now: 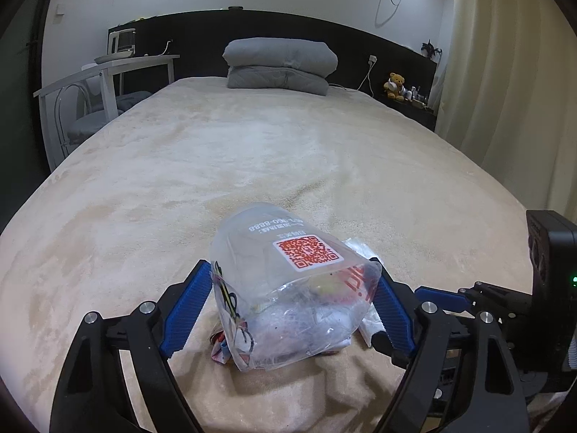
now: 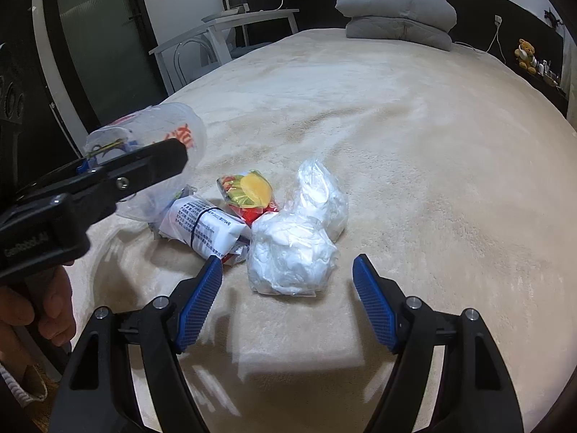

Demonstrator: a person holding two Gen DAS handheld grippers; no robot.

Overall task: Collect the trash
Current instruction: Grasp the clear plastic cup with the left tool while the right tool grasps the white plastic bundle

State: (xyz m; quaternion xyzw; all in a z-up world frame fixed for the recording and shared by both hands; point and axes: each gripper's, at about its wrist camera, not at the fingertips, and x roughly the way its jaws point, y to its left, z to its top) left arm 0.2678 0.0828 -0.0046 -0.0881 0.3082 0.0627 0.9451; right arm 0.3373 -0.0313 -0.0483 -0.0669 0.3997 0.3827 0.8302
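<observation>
A clear plastic cup (image 1: 285,281) with a red QR label lies on its side on the beige bed (image 1: 252,151). My left gripper (image 1: 290,285) has its blue jaws around the cup and grips it; the cup also shows in the right wrist view (image 2: 155,137). My right gripper (image 2: 286,274) is open and empty, just short of a crumpled clear bag with white paper (image 2: 295,245). A red and yellow snack wrapper (image 2: 249,191) and a white printed packet (image 2: 205,227) lie beside the bag.
A folded grey quilt (image 1: 279,66) lies at the head of the bed. A white desk and chair (image 1: 101,86) stand at the left. A teddy bear (image 1: 395,86) sits on a dark shelf at the right, next to a curtain (image 1: 505,90).
</observation>
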